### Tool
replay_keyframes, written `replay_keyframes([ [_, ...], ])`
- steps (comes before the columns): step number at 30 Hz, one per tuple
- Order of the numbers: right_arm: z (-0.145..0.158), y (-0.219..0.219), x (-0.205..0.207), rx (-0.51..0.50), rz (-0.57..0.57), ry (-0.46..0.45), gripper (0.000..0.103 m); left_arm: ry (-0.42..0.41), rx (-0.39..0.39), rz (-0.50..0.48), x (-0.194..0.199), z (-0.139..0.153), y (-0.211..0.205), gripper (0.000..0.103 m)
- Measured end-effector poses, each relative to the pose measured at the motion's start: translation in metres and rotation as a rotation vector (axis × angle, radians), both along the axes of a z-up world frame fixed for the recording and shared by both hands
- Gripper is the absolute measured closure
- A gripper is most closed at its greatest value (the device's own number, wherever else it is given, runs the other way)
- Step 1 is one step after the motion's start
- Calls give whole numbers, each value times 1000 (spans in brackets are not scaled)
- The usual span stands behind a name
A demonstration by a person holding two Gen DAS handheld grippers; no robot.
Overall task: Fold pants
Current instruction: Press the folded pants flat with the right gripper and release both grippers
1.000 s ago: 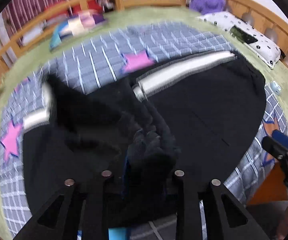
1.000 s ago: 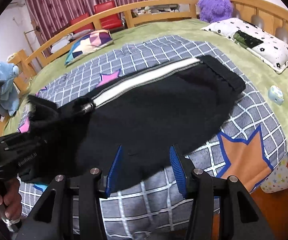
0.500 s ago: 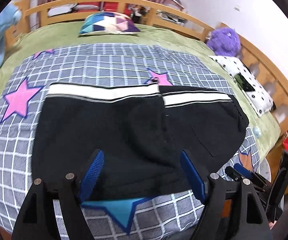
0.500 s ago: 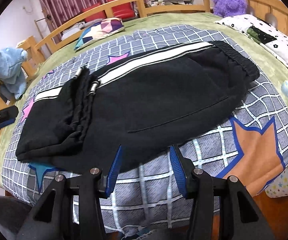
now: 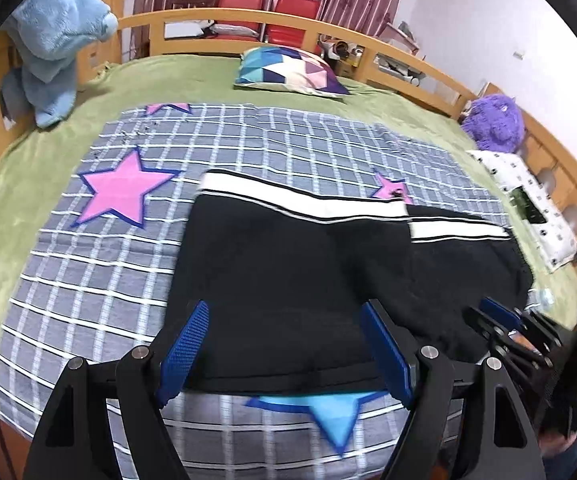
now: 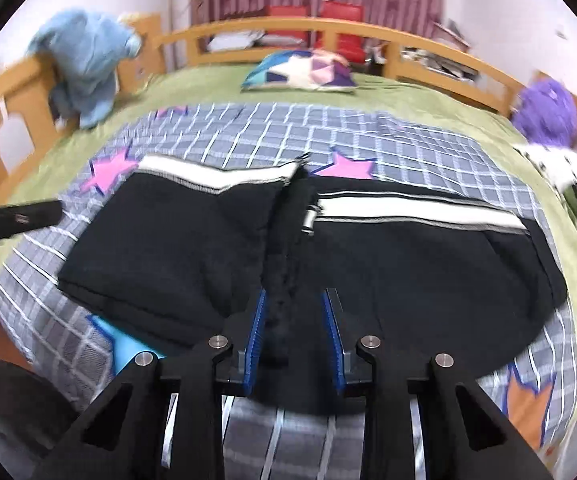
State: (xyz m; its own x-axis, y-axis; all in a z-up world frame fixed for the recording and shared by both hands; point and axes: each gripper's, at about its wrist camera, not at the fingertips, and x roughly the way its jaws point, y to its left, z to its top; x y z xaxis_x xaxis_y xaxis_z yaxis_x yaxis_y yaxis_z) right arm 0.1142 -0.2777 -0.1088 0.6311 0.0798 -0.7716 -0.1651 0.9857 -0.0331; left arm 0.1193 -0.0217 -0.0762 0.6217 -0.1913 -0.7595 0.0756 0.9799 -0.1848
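Note:
Black pants [image 5: 288,280] with a white side stripe lie folded over on a grey checked blanket [image 5: 88,272] on the bed. The left part lies doubled over the right part. My left gripper [image 5: 284,344] is open and empty above the pants' near edge. My right gripper [image 6: 294,332] is open and empty, its blue pads either side of the bunched fold edge [image 6: 288,240] in the middle of the pants [image 6: 408,272]. The right gripper also shows at the right of the left wrist view [image 5: 504,328], and the left gripper at the left edge of the right wrist view [image 6: 12,220].
A wooden rail [image 5: 248,20] runs round the bed. A colourful cushion [image 5: 292,72] lies at the far side, a blue plush toy [image 5: 52,48] at the far left, a purple plush toy [image 5: 492,120] and a spotted white pillow [image 5: 528,208] at the right.
The left gripper let go of the pants' end, now laid over the rest, and pulled back open. The right gripper swung left to the fold edge.

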Motion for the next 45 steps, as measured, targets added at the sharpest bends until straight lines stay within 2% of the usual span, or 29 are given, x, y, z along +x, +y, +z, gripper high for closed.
replay_keyframes([
  [6,-51,6,42,102,-7,132,72,1,17,-3,-3,-2,23,26],
  [7,-54,10,45,90,-5,142,77,-1,16,-4,-4,-2,27,26],
  [8,-53,14,44,71,18,124,87,-2,17,-4,-4,-2,30,26],
  [9,-47,16,40,65,35,87,89,-4,21,-3,-5,-2,32,26],
  [10,-37,10,36,99,38,54,92,-7,25,-1,-5,-2,34,26],
  [13,-5,-32,17,309,-2,-22,93,5,20,5,-4,-3,40,26],
  [15,-1,-48,9,362,-11,-16,95,15,7,8,-3,-5,43,26],
  [20,-42,-29,8,266,18,145,93,27,25,35,-4,-8,47,26],
  [22,-42,-25,6,261,34,145,88,33,32,41,-5,-9,48,26],
  [24,-34,-29,1,287,14,104,79,35,47,52,-7,-9,50,26],
  [26,-33,-34,3,300,-20,78,49,39,58,66,-7,-10,52,26],
  [27,-36,-37,6,296,-35,76,45,42,61,71,-7,-10,53,26],
  [30,-65,-37,27,330,-62,190,46,58,58,89,-5,-13,56,26],
  [31,-75,-37,31,358,-64,221,59,65,54,90,-3,-14,57,26],
  [32,-80,-33,32,361,-65,220,67,75,50,90,-2,-15,57,26],
  [34,-71,-27,28,326,-36,167,81,91,46,87,0,-18,58,26],
  [35,-60,-33,23,369,-40,130,83,97,45,86,1,-20,58,26],
  [37,-42,-50,17,460,-47,81,83,103,46,89,1,-21,60,26],
  [39,-41,-49,17,365,-52,98,81,105,56,80,1,-22,60,26],
  [41,-66,-40,22,266,-52,193,68,108,79,75,3,-23,59,26],
  [43,-70,-34,20,240,-33,175,69,119,71,61,4,-25,59,26],
  [45,-54,-32,16,228,-26,150,68,127,54,31,7,-26,56,26],
])
